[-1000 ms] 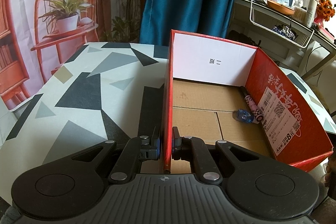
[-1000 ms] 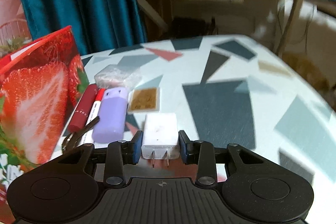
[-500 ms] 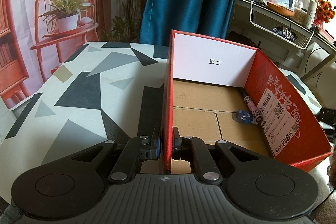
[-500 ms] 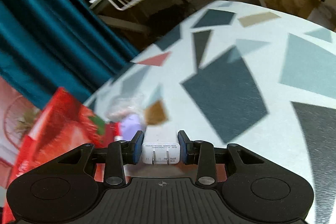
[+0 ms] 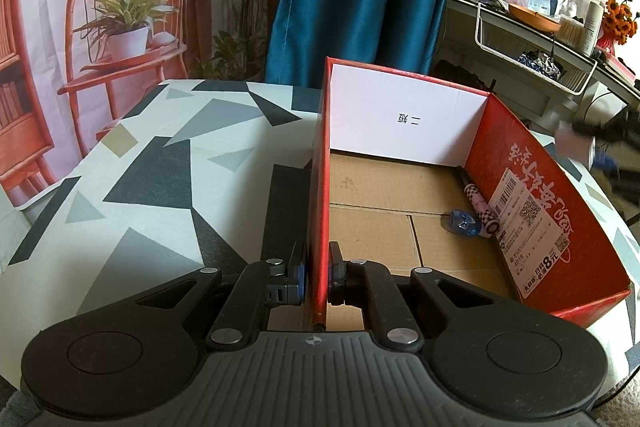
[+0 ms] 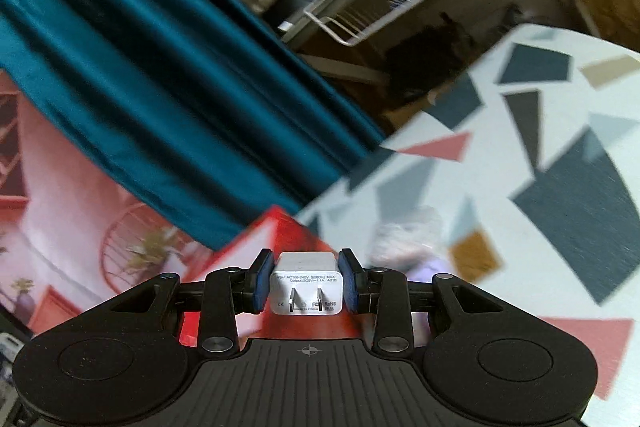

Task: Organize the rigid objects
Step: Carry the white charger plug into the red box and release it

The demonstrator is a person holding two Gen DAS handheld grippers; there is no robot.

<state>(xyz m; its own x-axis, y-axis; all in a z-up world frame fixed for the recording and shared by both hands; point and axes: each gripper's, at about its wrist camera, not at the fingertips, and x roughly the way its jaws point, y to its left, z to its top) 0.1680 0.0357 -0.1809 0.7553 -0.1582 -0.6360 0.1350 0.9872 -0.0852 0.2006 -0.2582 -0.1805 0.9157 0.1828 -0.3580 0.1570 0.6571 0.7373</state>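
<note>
Geometric-patterned worktop (image 5: pixel 160 187): left gripper (image 5: pixel 316 275) jaws clamped on red cardboard box (image 5: pixel 520 187) wall, steadying it; right gripper (image 6: pixel 306 285) jaws clamped on white plastic plug charger (image 6: pixel 306 287), prongs rearward, for boxing.

White plug charger (image 6: pixel 306 281) prongs toward camera, aloft beside red box (image 5: pixel 516 163) holding pen (image 5: pixel 478 203) and blue trinket (image 5: pixel 464 223).

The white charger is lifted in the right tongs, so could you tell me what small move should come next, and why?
Probably carry the white charger across over the red box before releasing. The right tongs grip it above the table, and the left tongs pinch the box wall, steadying it.
</note>
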